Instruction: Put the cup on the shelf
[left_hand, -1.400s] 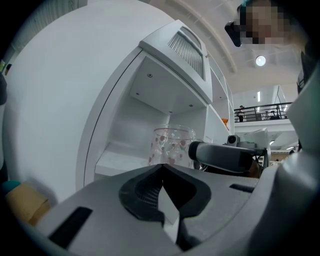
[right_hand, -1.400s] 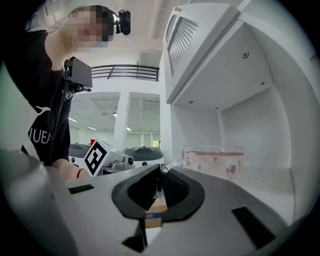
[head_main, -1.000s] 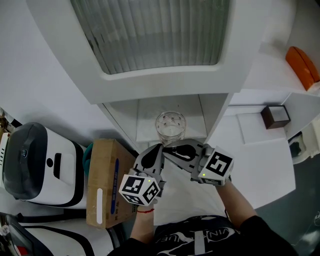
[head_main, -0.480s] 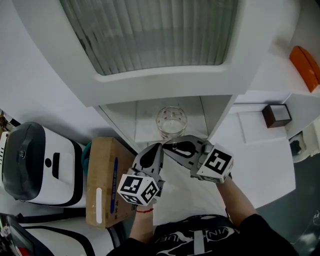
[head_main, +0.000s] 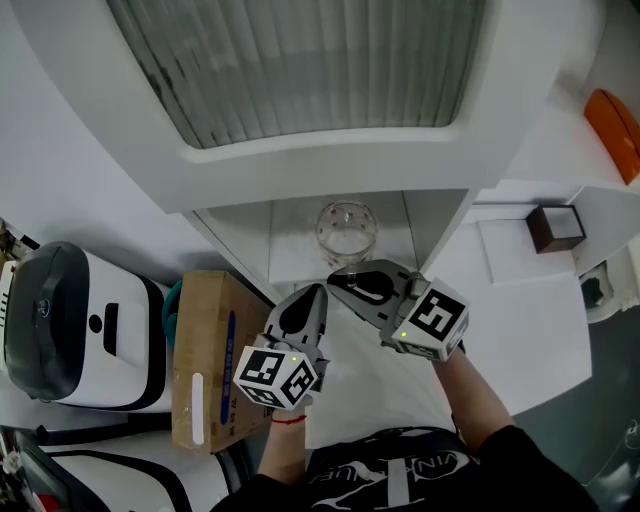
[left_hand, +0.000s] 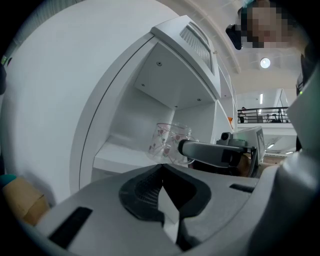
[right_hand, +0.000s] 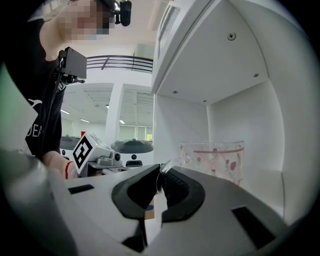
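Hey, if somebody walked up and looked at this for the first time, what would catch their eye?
A clear cup with small red prints stands in the white shelf niche, and the right hand-held gripper is shut on its handle. The left hand-held gripper sits shut and empty just beside it. Off to the left, a cardboard box lies next to a white and black machine.

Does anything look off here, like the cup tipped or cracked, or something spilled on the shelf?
Nothing stands out. The cup is upright in the white shelf opening, with no crack or spill visible. The right gripper is shut on its handle; the left gripper is shut and empty nearby.
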